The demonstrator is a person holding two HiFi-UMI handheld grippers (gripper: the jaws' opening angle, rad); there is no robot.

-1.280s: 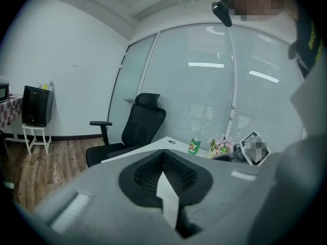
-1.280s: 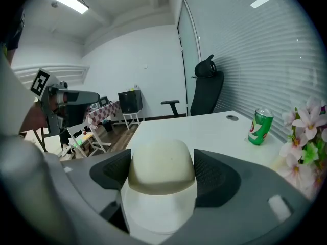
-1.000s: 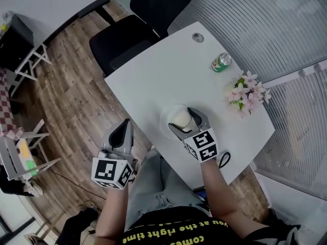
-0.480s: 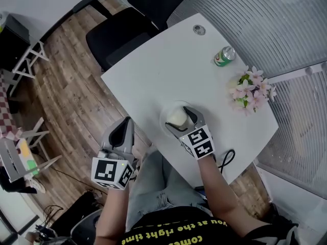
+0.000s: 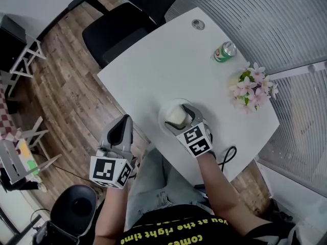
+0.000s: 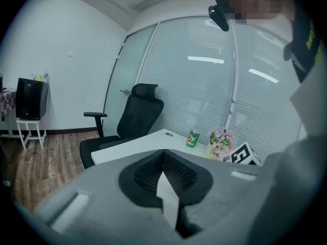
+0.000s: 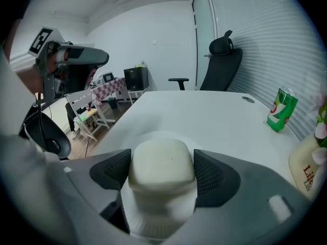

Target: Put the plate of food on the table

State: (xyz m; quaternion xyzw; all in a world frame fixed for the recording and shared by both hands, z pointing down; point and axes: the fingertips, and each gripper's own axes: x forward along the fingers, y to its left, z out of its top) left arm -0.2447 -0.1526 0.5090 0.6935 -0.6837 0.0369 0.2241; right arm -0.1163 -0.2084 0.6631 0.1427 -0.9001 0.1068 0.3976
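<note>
A white plate (image 5: 164, 115) carrying a pale, rounded block of food (image 5: 176, 118) rests at the near part of the white table (image 5: 163, 65). My right gripper (image 5: 180, 119) reaches over it. In the right gripper view its black pads (image 7: 214, 175) press against both sides of the food (image 7: 161, 167), with the plate (image 7: 153, 216) below, so the right gripper (image 7: 161, 170) is shut on it. My left gripper (image 5: 123, 121) hangs off the table's near left edge, above the wooden floor. Nothing is held in the left gripper (image 6: 163, 162), and its jaws are shut.
A green can (image 5: 223, 51) and a pot of pink flowers (image 5: 252, 89) stand at the table's far right. A black office chair (image 5: 122, 29) sits behind the table. A black cable (image 5: 228, 156) lies beside my right wrist. A round black seat (image 5: 74, 208) is on the floor.
The right gripper stays closed on the plate of food at about the same spot on the table. The head view has shifted, bringing the round black seat into sight. The left gripper barely moved.
</note>
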